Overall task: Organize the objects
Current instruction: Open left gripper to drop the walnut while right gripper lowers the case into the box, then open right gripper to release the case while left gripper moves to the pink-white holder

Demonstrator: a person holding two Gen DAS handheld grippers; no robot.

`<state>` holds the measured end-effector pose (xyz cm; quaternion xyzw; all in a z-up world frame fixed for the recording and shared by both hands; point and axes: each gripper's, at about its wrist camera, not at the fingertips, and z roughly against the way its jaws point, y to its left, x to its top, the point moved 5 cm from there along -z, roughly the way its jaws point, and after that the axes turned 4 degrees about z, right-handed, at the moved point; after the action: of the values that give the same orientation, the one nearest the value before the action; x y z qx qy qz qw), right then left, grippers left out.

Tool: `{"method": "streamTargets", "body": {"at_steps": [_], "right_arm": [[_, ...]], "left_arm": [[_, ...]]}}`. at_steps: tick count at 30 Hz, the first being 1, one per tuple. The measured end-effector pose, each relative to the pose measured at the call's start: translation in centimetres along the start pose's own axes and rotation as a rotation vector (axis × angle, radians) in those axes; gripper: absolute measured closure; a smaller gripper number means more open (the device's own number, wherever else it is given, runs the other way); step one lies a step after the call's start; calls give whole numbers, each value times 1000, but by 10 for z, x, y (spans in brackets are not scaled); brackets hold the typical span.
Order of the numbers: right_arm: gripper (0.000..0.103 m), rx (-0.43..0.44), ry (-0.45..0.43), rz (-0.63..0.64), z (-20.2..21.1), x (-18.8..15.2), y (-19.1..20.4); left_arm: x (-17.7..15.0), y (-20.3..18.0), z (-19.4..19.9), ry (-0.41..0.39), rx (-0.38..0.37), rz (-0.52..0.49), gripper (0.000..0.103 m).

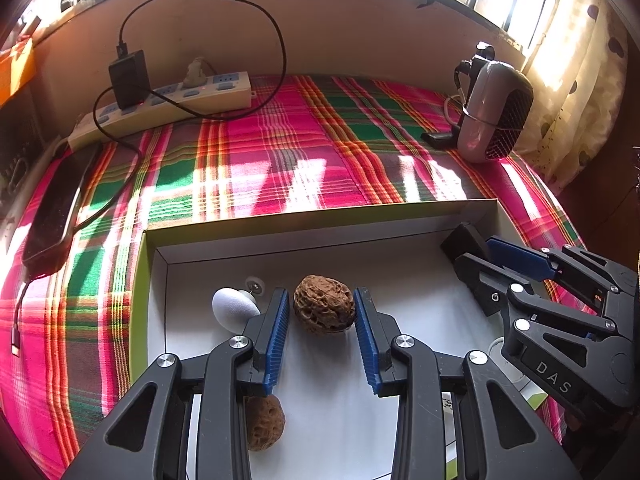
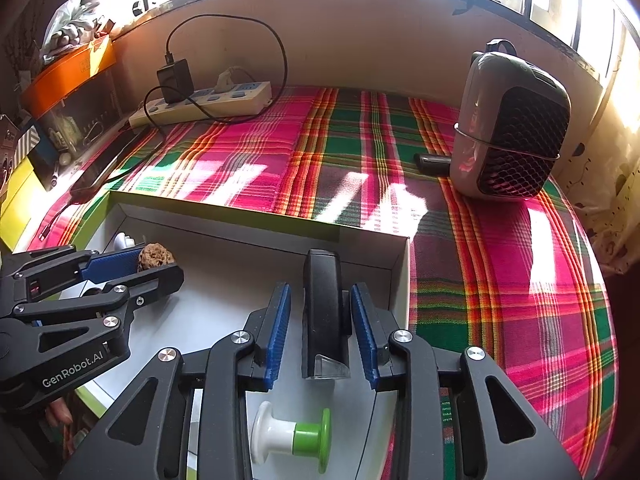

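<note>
While left claw [image 1: 322,320] straddles a walnut [image 1: 324,309] spread, right claw [image 2: 320,332] brackets a black case [image 2: 325,312] unclamped

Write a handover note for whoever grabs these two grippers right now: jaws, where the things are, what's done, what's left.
Left gripper: jaws open, straddling a brown wrinkled walnut on the floor of the white shallow cardboard box; not clamped.
Right gripper: jaws open around a black oblong plastic device in the box's far right corner; not gripped.
Also in the box: a second brown walnut, a white rounded knob, a white-and-green plastic spool.
Done: all five sit in the box.
Left: probably grasp or release; final arrangement unclear.
</note>
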<state>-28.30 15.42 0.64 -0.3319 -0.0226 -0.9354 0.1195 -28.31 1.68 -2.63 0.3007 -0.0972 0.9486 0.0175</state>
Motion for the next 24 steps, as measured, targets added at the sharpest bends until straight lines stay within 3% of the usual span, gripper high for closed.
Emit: {"method": "streamTargets", "body": {"at_steps": [6,24], "right_arm": [[64,-4,-18,-15,8,-1,0],[63,-15,-92,-30,65,-19,25]], "left_arm": [[-1,-1,10,-22,6,3,72],[-33,1,74,-119,42,0,72]]}}
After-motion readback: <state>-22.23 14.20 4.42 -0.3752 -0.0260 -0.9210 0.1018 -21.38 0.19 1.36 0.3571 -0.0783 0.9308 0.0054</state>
